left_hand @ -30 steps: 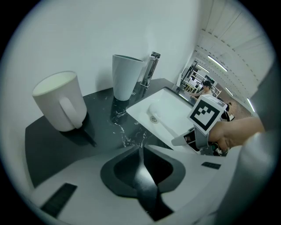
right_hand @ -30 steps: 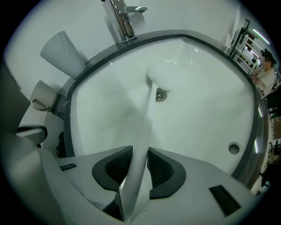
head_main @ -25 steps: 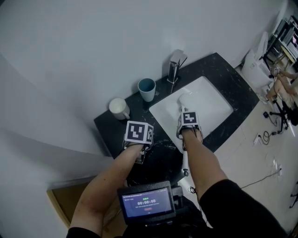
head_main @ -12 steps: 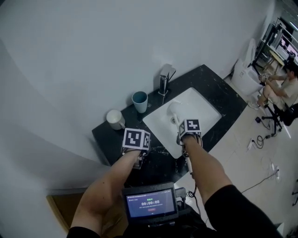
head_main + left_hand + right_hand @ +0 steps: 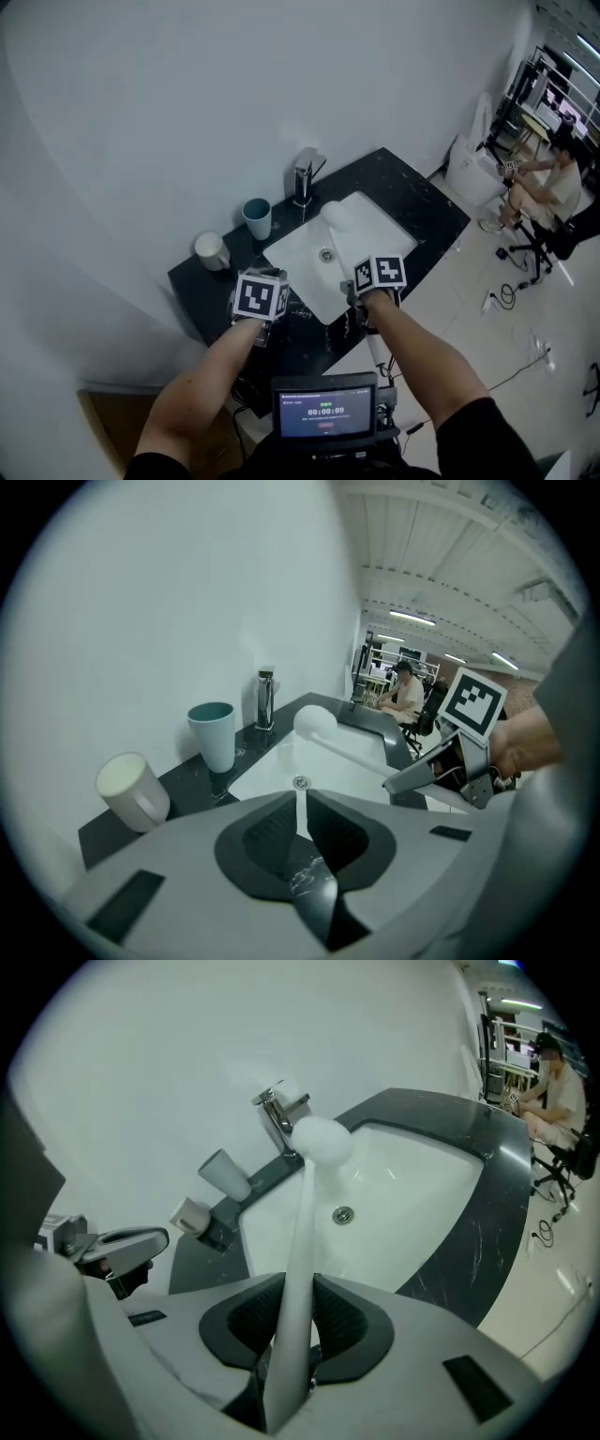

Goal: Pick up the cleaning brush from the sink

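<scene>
The white cleaning brush (image 5: 322,1140) has a round head and a long straight handle. My right gripper (image 5: 298,1312) is shut on the handle, and the head is held up over the white sink (image 5: 412,1180), near the faucet. In the head view the brush head (image 5: 336,216) hangs above the basin, ahead of the right gripper (image 5: 361,283). My left gripper (image 5: 300,813) is shut with nothing in it and hovers over the black counter at the sink's (image 5: 281,761) near left side. From there the brush (image 5: 315,726) shows to its right. In the head view the left gripper (image 5: 270,278) is beside the right one.
A chrome faucet (image 5: 305,173) stands behind the sink (image 5: 302,267). A teal cup (image 5: 256,217) and a white mug (image 5: 211,250) sit on the black counter (image 5: 412,202) to the sink's left. A seated person (image 5: 544,187) is far to the right. A small screen (image 5: 323,408) sits near my chest.
Both grippers have risen. The right one has lifted the brush, so its head has left the basin and now hangs above it. The left gripper stays empty.
</scene>
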The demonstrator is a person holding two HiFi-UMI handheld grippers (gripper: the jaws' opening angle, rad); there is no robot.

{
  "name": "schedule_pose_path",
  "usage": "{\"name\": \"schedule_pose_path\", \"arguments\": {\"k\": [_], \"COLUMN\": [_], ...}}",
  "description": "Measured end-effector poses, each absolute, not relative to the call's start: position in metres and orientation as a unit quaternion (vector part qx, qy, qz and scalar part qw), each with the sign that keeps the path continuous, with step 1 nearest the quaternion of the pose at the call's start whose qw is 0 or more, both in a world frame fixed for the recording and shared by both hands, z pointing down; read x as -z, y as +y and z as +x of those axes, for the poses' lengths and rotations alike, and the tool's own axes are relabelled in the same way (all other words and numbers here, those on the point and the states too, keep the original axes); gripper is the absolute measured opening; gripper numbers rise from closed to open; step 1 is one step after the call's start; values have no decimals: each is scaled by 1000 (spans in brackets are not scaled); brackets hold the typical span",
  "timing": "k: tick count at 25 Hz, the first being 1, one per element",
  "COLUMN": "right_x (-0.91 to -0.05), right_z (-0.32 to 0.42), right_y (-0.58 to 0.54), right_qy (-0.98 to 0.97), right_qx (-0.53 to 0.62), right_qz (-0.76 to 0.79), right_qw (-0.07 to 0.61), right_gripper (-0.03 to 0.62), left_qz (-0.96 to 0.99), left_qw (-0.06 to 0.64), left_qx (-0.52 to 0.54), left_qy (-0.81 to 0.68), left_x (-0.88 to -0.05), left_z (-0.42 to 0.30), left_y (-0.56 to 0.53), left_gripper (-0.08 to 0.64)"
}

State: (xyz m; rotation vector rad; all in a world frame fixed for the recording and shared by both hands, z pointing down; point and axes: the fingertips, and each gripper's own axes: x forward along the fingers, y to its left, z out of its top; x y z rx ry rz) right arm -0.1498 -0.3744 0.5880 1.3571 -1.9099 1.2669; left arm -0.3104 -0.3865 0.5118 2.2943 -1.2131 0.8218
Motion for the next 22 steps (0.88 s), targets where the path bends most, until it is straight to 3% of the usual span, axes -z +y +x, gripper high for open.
{"name": "schedule_pose_path", "arguments": {"k": [12,17,22], "right_x": [-502,-459,-410], "right_z": [-59,-55,-52], "right_y": [-326,-290,-252], "right_qy": [-824,-862,-900], "right_qx": [-372,-346,-299], "right_qz": [389,346,307], "right_qw": [178,132,78], "right_gripper": [77,77,75], "left_qz": [802,774,755], "left_qw": [136,150,77], "left_qx": [-178,-167,-116], "left_qy": [-554,-591,-640], "left_x": [-424,-425,-391], "left_z": [-205,-195,-199], "left_y": [-296,-249,-210], "left_gripper": [46,15,15]}}
